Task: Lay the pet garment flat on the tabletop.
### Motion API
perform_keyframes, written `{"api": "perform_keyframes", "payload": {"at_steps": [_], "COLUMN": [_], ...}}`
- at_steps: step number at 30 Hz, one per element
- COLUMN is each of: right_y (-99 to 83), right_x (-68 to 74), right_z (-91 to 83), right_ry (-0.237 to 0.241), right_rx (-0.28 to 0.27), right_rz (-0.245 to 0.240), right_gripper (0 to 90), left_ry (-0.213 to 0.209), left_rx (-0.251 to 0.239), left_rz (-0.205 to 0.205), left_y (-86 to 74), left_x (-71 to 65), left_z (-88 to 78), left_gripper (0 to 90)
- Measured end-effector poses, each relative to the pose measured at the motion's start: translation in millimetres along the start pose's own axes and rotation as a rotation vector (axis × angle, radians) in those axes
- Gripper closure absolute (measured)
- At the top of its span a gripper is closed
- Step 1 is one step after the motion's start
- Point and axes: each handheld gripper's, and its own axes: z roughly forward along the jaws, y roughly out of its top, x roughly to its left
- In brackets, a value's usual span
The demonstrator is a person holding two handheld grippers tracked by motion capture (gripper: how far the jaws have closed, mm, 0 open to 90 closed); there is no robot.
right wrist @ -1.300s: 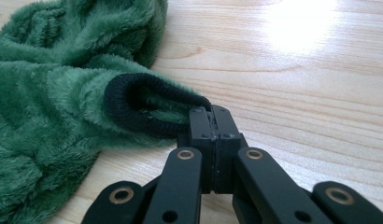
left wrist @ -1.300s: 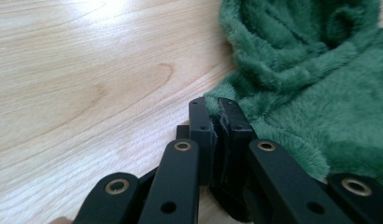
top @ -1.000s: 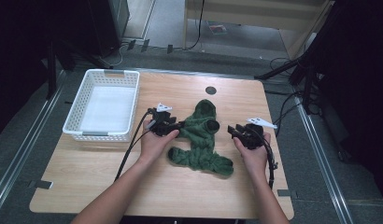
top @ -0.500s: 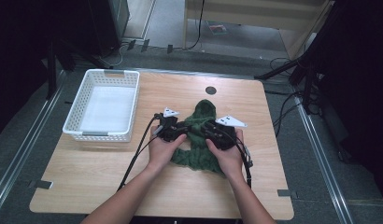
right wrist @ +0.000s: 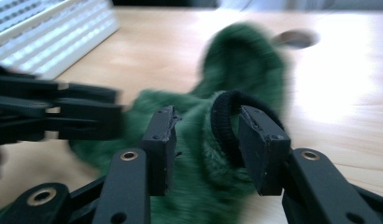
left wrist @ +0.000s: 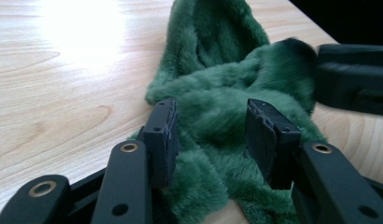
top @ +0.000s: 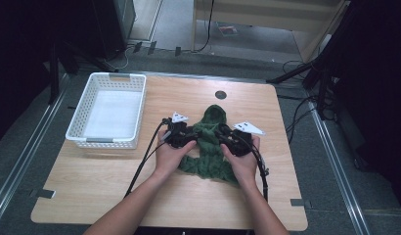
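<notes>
A: Looking from above, the garment (top: 208, 147) lies mid-table, long axis running away from the person, left gripper (top: 188, 135) and right gripper (top: 223, 137) equally near, 1 per flank.

B: Left gripper view?

A: Jaws half open, fleece between them, just reopening.

B: Right gripper view?

A: Same, around the black cuff (right wrist: 224, 122). No readable writing.

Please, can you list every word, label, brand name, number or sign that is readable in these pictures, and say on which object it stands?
There is no readable text.
The green fleece garment, the white basket, the wooden table and both grippers, left and right, carry no visible words, numbers or signs.
A small flat item on the floor beyond the table is too small and blurred to read.
</notes>
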Motion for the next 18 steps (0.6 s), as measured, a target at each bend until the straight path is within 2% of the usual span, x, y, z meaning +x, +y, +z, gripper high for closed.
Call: {"api": "perform_keyframes", "payload": {"at_steps": [1,2,3,4,5,6,9,10,11,12,13,14,15,18], "right_y": [0.8,0.4,0.1,0.4,0.3,0.3,-0.3,-0.1,1.1,3.1,5.4,7.9,9.8,9.3], "right_x": [1.1,1.3,-0.2,-3.1,-4.3,-3.2,2.6,1.1,-2.6,-7.9,-13.1,-17.0,-18.6,-16.4], "right_z": [5.2,7.9,8.0,4.9,-1.4,-8.7,-28.6,-32.7,-35.5,-36.2,-34.7,-30.1,-23.7,-5.2], "right_ry": [-0.003,-0.039,-0.053,-0.025,-0.007,-0.009,-0.073,-0.109,-0.138,-0.141,-0.12,-0.1,-0.098,-0.124], "right_rx": [0.038,0.059,0.063,0.045,-0.001,-0.045,-0.101,-0.113,-0.119,-0.124,-0.115,-0.079,-0.026,0.038], "right_rz": [-0.007,-0.016,-0.002,0.035,0.059,0.063,0.005,0.008,0.023,0.05,0.074,0.082,0.083,0.058], "right_gripper": [72.8,83.2,90.0,90.0,90.0,90.0,90.0,90.0,85.8,80.2,73.7,66.5,63.6,61.6], "left_ry": [0.0,0.002,0.003,0.002,0.005,0.008,0.019,0.017,0.015,0.015,0.016,0.015,0.013,0.013], "left_rx": [0.0,0.001,-0.002,-0.003,-0.009,-0.012,-0.02,-0.023,-0.023,-0.021,-0.021,-0.02,-0.019,-0.019], "left_rz": [-0.002,-0.001,0.0,0.002,0.005,0.008,0.002,-0.011,-0.018,-0.021,-0.02,-0.018,-0.016,-0.012], "left_y": [0.3,0.7,1.2,1.8,2.5,3.1,4.8,5.1,5.1,5.0,4.7,4.4,4.3,4.8], "left_x": [0.2,0.5,0.7,0.9,1.2,1.5,5.9,7.8,9.0,9.0,8.4,7.5,6.6,4.8], "left_z": [0.3,0.2,-0.5,-1.9,-2.8,-3.3,-3.9,-4.0,-3.6,-3.3,-3.1,-3.1,-2.8,-2.2], "left_gripper": [54.9,54.9,54.9,54.9,54.9,54.9,54.9,54.9,54.9,54.9,54.9,54.9,54.9,54.9]}}
